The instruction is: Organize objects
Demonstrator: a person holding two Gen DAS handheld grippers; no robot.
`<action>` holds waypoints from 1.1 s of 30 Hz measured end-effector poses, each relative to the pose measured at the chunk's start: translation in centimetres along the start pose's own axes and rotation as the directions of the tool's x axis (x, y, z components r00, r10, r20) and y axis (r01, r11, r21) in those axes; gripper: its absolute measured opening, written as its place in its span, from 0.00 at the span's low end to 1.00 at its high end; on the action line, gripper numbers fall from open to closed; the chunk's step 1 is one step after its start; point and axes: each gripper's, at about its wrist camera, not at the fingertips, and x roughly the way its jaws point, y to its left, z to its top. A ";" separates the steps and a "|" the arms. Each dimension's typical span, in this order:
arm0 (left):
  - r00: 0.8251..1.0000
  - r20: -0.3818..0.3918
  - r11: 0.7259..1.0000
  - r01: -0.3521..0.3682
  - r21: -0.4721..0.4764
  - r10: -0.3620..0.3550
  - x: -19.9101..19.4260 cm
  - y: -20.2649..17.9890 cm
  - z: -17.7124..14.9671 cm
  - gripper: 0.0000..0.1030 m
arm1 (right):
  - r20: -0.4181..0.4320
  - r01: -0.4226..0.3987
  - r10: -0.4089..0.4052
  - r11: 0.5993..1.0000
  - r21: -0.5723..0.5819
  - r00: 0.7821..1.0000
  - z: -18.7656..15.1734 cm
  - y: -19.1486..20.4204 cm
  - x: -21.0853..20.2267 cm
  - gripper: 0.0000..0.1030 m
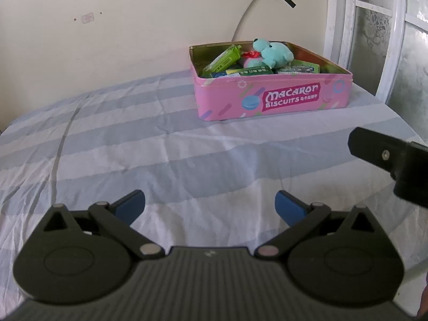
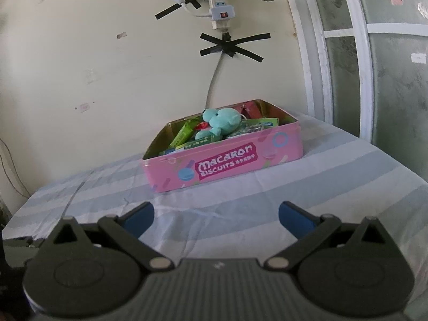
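1 tin (image 1: 272,99) – 1 plush (image 1: 272,53), 2 tongs spread

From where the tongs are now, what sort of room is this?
Probably a bedroom at home: a striped bedsheet covers a bed against a scuffed wall, a power strip is taped above it, and a white-framed frosted window stands beside it.

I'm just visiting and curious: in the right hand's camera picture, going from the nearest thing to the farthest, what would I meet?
Right gripper, open → striped sheet → pink biscuit tin holding a teal plush toy → taped cable on the wall → power strip.
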 end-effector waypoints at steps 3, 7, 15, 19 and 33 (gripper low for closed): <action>1.000 0.007 1.000 0.001 -0.004 -0.001 -0.2 0.1 0.0 1.00 | 0.005 0.001 -0.001 1.000 -0.003 1.000 0.0 0.1 -0.2 1.00; 1.000 0.008 1.000 0.005 -0.006 -0.005 -0.4 -0.1 0.0 1.00 | 0.005 0.001 -0.001 1.000 -0.004 1.000 -0.1 0.2 -0.3 1.00; 1.000 0.015 1.000 0.003 -0.011 -0.002 -0.6 -0.2 0.2 1.00 | 0.011 0.004 -0.004 1.000 -0.009 1.000 0.1 0.3 -0.4 1.00; 1.000 0.016 1.000 0.003 -0.010 -0.003 -0.5 -0.2 0.2 1.00 | 0.010 0.004 -0.004 1.000 -0.011 1.000 0.1 0.3 -0.4 1.00; 1.000 0.012 1.000 0.009 -0.012 -0.009 -0.3 0.1 0.3 1.00 | -0.001 0.006 -0.006 1.000 -0.020 1.000 0.1 0.5 0.1 1.00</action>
